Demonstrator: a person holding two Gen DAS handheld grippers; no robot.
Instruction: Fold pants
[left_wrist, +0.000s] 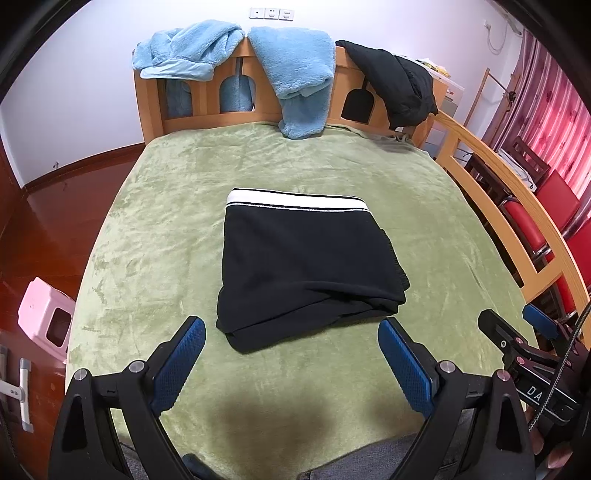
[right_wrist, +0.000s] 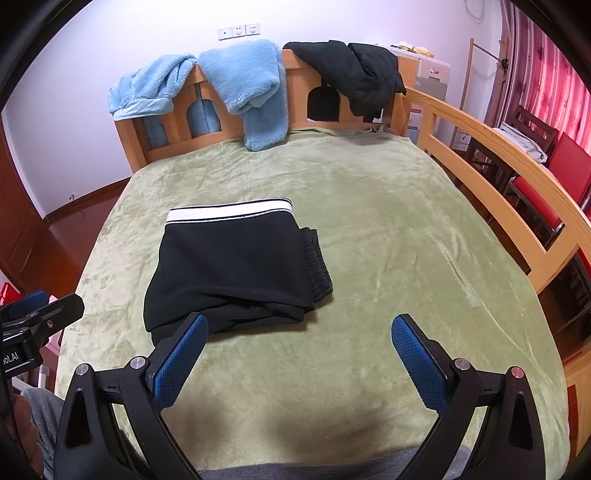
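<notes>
Right tool (left_wrist: 517, 325): in the left wrist view, cut off at the right edge, lettering only partly legible.
Left tool (right_wrist: 33, 306): in the right wrist view, cut off at the left edge.
Pants (left_wrist: 306, 266): folded; lower layers hidden beneath the top panel.
Headboard (left_wrist: 255, 85): top rail largely hidden under blue fleece garments (left_wrist: 295, 70) and a black jacket (left_wrist: 391, 77).
Wall switches (left_wrist: 271, 13): too small to tell details.
Pink stool (left_wrist: 46, 317): partly hidden by the bed (left_wrist: 147, 206).

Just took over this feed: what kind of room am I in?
Most likely a home bedroom: a bed with a green blanket and wooden headboard draped with clothes, red curtains, and the folded black pants lying on it.
</notes>
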